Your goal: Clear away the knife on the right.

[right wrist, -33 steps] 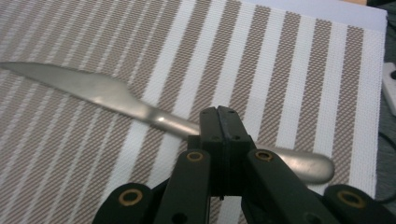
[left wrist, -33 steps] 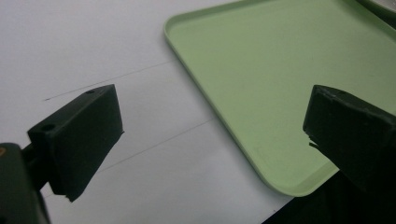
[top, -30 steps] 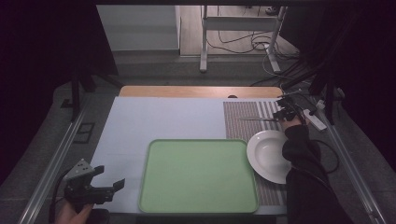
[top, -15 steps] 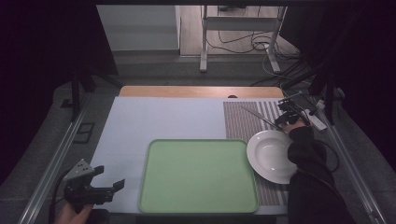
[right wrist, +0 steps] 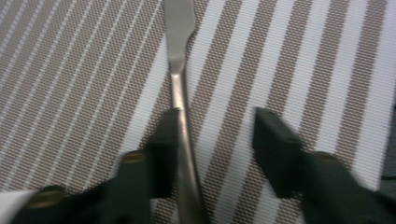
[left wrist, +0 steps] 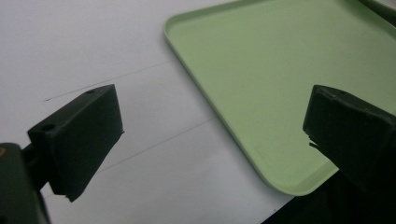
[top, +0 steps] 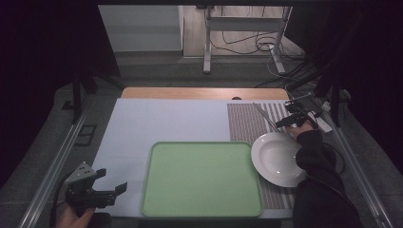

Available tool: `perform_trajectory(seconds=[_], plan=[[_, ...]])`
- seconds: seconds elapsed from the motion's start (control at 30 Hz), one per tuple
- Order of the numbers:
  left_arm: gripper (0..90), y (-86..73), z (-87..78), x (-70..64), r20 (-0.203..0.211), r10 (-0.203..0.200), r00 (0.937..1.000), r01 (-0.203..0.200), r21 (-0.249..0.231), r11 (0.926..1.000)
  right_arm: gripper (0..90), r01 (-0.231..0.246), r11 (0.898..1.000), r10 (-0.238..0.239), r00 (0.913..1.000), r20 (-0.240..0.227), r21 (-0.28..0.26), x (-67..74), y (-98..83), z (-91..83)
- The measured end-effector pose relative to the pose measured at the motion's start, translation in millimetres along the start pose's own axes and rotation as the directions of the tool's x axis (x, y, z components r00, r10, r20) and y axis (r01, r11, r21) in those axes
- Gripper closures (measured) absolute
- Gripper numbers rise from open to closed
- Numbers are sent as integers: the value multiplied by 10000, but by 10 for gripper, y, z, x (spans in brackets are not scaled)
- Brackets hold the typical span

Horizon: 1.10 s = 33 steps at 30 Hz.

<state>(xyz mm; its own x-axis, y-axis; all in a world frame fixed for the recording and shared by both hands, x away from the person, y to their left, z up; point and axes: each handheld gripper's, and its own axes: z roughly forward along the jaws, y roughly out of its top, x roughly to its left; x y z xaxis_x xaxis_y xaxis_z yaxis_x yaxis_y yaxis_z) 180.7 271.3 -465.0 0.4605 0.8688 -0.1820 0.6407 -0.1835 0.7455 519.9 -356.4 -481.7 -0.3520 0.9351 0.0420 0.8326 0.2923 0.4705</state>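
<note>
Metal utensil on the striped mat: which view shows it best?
Right gripper view: the metal utensil lies close up between the right gripper's just-opened jaws. High view shows it as a thin sliver beyond the white plate.

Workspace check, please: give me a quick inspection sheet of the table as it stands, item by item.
Surface: pale table top with a striped placemat at its right.
Job's things: metal knife lying on the placemat; white plate just nearer, apart from it; green tray, nothing on it.
Clutter: nothing seen.
Grippers: left tongs open over the table by the tray's near left corner, holding nothing. Right tongs have just been opening; the knife's handle lies between the jaws, against one of them, with a clear gap to the other.
Cables: loose leads on the floor beyond the table.
Surroundings: dark room, metal stand legs behind.
</note>
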Motion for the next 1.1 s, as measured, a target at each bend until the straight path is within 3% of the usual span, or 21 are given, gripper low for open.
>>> perform_trajectory(seconds=[0.03, 0.07, 0.1, 0.23, 0.37, 0.57, 0.67, 0.77, 0.93, 1.1], plan=[[44, 0, 0, 0, 1, -7, 10000, 7, -3, 10000, 386, -6, 10000, 6, 9999, -116, -6, 9, 9, 8], [44, 0, 0, 0, 2, -8, 10000, 8, -3, 10000, 248, 102, 9999, -102, 9999, -100, -16, 35, 27, 32], [44, 0, 0, 0, 1, -6, 10000, 6, 1, 10000, 248, 102, 9999, -102, 9999, -100, -16, 35, 27, 32], [44, 1, 1, 0, 2, -3, 10000, 3, 6, 10000, 4, 249, 9995, -247, 9996, -95, 174, 96, 69, 88], [44, -1, 1, 2, 10, -20, 10000, 20, -9, 10000, 0, 595, 9979, -594, 9982, -45, 267, 156, 116, 123], [44, -1, -1, 1, 12, -6, 10000, 6, -10, 10000, 9, 714, 9962, -727, 9971, 236, 504, 192, 122, 250], [44, -1, -1, 2, 20, -5, 10000, 5, -14, 10000, 100, 772, 9955, -793, 9961, 388, 541, 154, 110, 278], [44, -1, 0, 3, 26, -26, 10000, 26, -19, 10000, 280, 952, 9939, -975, 9945, 395, 566, 115, 104, 258], [44, -1, 1, 4, 24, -37, 10000, 37, -17, 10000, 505, 1299, 9908, -1309, 9911, 226, 390, 104, 110, 232], [44, -1, 0, 4, 22, -34, 10000, 34, -15, 10000, 791, 1439, 9858, -1443, 9895, -22, 871, 139, 117, 193]])
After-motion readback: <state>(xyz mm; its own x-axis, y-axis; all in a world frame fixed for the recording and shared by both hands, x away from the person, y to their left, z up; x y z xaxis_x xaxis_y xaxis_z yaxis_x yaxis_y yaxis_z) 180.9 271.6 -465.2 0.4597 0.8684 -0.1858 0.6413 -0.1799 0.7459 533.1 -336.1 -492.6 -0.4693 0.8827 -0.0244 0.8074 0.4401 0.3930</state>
